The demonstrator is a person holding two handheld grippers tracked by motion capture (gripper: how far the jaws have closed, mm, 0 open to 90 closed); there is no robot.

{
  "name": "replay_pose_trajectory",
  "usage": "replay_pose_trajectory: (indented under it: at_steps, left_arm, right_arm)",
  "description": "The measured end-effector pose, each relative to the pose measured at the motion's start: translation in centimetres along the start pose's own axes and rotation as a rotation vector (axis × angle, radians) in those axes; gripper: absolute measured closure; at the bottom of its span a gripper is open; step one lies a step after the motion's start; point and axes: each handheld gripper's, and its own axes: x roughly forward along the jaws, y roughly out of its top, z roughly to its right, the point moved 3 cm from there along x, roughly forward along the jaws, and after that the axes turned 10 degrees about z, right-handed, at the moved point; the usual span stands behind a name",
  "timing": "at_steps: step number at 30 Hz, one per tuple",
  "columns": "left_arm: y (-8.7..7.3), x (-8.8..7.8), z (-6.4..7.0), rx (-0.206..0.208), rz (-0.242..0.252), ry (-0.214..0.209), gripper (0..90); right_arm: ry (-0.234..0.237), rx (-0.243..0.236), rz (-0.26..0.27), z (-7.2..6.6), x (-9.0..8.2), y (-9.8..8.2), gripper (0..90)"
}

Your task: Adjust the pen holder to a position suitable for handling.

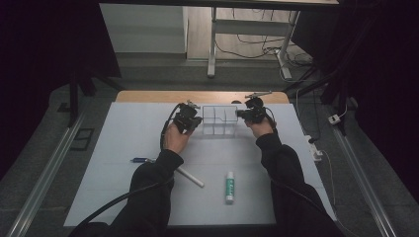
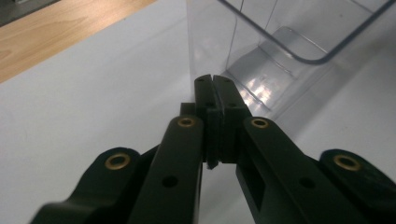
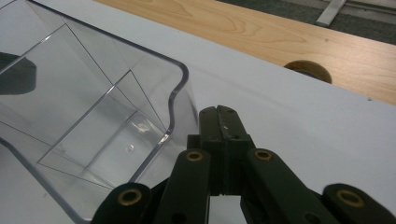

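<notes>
A clear plastic box (image 1: 220, 118) with inner dividers stands at the far middle of the white mat. My left gripper (image 1: 199, 120) is at the box's left end and my right gripper (image 1: 239, 114) at its right end, so the two flank it. In the left gripper view the jaws (image 2: 215, 83) are pressed together with nothing between them, their tips right at a corner edge of the box (image 2: 261, 51). The right gripper (image 3: 219, 113) is likewise shut and empty, beside the curved end wall of the box (image 3: 116, 107). Whether either tip touches the plastic I cannot tell.
Nearer the person lie a green-and-white tube (image 1: 230, 186), a white marker (image 1: 191, 177) and a blue pen (image 1: 141, 160), partly under the left sleeve. The white mat (image 1: 123, 133) covers a wooden table (image 1: 148, 96), which has a round hole (image 3: 308, 70) near the right gripper.
</notes>
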Motion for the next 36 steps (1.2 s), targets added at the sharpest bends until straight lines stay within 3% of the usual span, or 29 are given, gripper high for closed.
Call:
replay_pose_trajectory:
  at_steps: [12, 22, 36]
  left_arm:
    - [-1.5, -2.1, -0.5, -0.007, -0.022, -0.002, 88.5]
    - [-2.7, -4.1, 0.0, -0.001, -0.038, -0.018, 88.5]
    - [-3.9, -2.9, -0.4, -0.032, -0.068, -0.023, 88.5]
  right_arm:
    - [0.052, -0.022, -0.027, -2.7, -0.4, -0.5, 90.0]
    - [0.084, -0.005, -0.007, -4.6, -1.3, -1.0, 90.0]
    - [0.042, -0.016, -0.070, -4.6, 0.3, -2.6, 90.0]
